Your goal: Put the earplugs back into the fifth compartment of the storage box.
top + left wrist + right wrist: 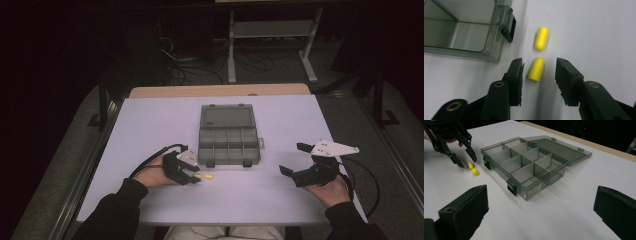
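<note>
Straddling the near earplug (535,69), left tongs (539,71) unclosed, box (489,53) edge beside

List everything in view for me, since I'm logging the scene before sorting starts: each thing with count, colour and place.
earplugs: two, yellow, on the table just in front of the box's near left corner; one lies between the left tongs' jaws, untouched, the other just beyond it.
compartment box: one, smoky clear, table centre, lid open and lying flat behind it, compartments empty.
table: one, white top with a wooden far edge.
metal stand: one, grey, on the floor beyond the table.
left tongs: one, black, jaws apart around the near earplug.
right tongs: one, black, wide open, right of the box.
</note>
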Tool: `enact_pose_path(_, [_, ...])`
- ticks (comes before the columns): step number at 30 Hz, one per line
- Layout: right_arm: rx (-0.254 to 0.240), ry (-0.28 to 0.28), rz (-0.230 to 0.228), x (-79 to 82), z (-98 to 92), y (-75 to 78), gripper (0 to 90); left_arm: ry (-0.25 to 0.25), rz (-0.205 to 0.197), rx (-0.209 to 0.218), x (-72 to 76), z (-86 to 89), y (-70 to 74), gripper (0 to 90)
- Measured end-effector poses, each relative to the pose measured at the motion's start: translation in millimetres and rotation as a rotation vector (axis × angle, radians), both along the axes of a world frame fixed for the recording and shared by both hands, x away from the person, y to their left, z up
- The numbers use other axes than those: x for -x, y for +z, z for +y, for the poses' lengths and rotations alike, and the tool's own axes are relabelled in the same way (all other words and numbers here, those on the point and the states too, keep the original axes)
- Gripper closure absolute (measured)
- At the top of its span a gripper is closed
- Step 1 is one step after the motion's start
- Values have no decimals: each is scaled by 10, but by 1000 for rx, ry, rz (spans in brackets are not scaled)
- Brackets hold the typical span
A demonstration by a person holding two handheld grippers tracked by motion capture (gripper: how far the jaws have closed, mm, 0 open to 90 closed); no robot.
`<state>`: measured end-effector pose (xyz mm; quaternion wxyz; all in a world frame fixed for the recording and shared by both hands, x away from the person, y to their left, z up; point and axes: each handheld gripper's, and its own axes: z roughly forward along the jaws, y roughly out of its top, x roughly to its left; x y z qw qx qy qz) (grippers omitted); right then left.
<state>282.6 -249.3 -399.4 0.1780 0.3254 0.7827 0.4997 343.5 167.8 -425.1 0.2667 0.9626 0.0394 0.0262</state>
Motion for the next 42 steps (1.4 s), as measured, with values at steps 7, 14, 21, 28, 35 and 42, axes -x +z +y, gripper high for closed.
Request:
enact_pose_path(7, [0, 2, 0, -2, 0, 0, 0, 11, 21, 19, -47, -7, -11, 671])
enact_pose_path(14, [1, 4, -1, -2, 4, 2, 0, 1, 39, 20, -64, -24, -17, 776])
enact_pose_path(21, [1, 7, -1, 1, 7, 5, 0, 13, 42, 28, -70, 1, 6, 816])
enact_pose_path(28, [-1, 5, -5, 2, 2, 9, 0, 25, 46, 86, -51, 74, 118, 818])
enact_pose_path(35, [-5, 6, -4, 6, 2, 13, 0, 46, 50, 137, -70, 152, 207, 819])
enact_pose_path(42, [-8, 7, -4, 6, -2, 12, 0, 32, 30, 166, -51, 144, 329, 819])
